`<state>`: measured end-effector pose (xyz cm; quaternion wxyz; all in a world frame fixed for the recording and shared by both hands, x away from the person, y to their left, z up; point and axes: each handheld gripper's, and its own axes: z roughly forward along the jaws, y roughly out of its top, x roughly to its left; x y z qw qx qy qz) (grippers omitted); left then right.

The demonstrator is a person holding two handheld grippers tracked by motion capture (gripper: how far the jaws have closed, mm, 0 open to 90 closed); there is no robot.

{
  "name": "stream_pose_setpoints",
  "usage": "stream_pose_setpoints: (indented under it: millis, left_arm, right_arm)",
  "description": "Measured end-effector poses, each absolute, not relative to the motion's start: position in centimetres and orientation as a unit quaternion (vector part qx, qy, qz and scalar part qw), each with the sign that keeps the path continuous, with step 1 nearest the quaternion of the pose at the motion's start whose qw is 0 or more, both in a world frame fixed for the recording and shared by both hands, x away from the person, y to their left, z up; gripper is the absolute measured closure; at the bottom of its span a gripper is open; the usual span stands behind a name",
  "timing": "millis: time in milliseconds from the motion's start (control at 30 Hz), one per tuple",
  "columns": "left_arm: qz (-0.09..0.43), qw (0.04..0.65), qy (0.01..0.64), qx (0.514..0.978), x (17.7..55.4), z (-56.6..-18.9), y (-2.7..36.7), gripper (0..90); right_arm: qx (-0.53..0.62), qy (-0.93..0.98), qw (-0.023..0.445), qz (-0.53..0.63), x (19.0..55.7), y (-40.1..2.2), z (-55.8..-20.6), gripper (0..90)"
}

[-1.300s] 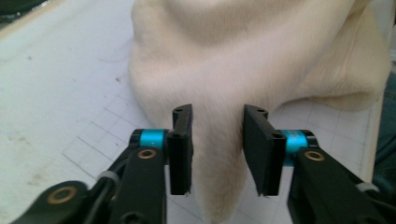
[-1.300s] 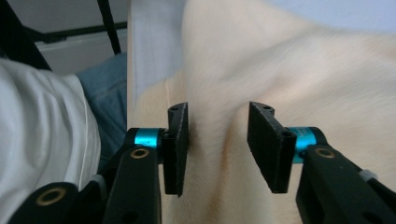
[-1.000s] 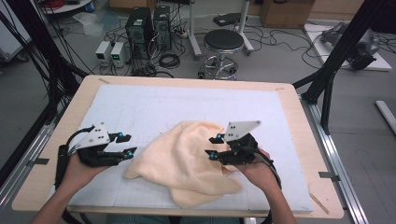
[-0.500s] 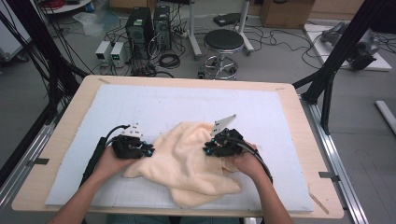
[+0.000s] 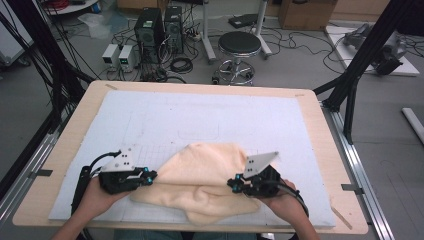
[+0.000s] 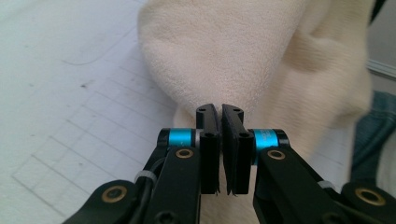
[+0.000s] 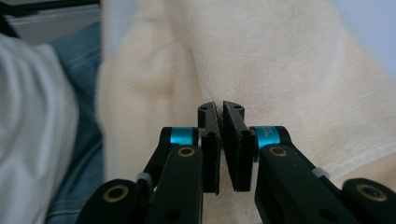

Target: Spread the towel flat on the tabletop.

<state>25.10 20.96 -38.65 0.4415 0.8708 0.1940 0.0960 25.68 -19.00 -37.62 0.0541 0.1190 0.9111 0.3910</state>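
Towel, one; two closed claws, left claw, right claw.

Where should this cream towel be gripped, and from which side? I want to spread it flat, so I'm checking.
Grip the cream towel at its two outer side edges, coming in level from the left and right. It lies bunched in a wide mound, so opposite edges let it be pulled apart. The left gripper and right gripper are pinched there.

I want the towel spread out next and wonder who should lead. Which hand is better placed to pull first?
Probably the left: the left gripper sits shut at the cream towel's side edge with bare mat beyond it. The right gripper is shut nearer the bunched front fold.
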Motion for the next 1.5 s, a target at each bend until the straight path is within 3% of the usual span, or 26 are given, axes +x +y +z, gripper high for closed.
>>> stream_pose_setpoints:
  millis: [133,233,333,567,733,900,1000,1067,1233,1367,1500]
  left_arm:
    - [0.082,0.448,0.177,0.873,23.7,-38.9,20.7,84.0]
    - [0.091,0.454,0.184,0.867,24.6,-38.3,20.6,72.7]
    - [0.11,0.464,0.189,0.858,26.5,-37.1,20.5,67.1]
    - [0.15,0.469,0.233,0.839,31.9,-36.9,19.7,62.8]
    - [0.099,0.447,0.257,0.851,34.9,-39.6,18.5,57.6]
    - [0.077,0.422,0.262,0.865,36.2,-41.9,16.9,45.8]
    - [0.052,0.428,0.252,0.866,36.3,-42.6,16.0,50.3]
    - [0.044,0.423,0.244,0.871,36.2,-43.0,15.5,57.2]
    - [0.04,0.411,0.233,0.88,35.7,-43.2,14.7,83.5]
    - [0.062,0.408,0.238,0.879,35.5,-42.4,15.4,86.9]
    - [0.097,0.469,0.279,0.832,35.5,-39.2,18.5,87.4]
  right_arm:
    - [0.118,0.915,0.046,0.383,23.8,-19.2,-38.9,84.8]
    - [0.121,0.906,0.041,0.404,24.2,-19.6,-38.2,76.8]
    - [0.123,0.896,0.057,0.423,25.3,-19.7,-36.3,70.7]
    - [0.158,0.887,0.114,0.418,30.8,-19.0,-34.6,62.2]
    - [0.182,0.891,0.117,0.4,34.7,-18.0,-35.7,55.2]
    - [0.199,0.903,0.107,0.365,37.6,-17.0,-38.4,46.6]
    - [0.209,0.912,0.094,0.341,38.7,-16.9,-39.9,46.2]
    - [0.215,0.911,0.083,0.341,38.8,-16.9,-40.3,51.0]
    - [0.194,0.929,0.067,0.307,38.5,-16.0,-40.7,81.4]
    - [0.183,0.926,0.081,0.32,38.0,-15.5,-39.8,85.5]
    - [0.178,0.906,0.104,0.369,37.9,-15.5,-37.3,85.9]
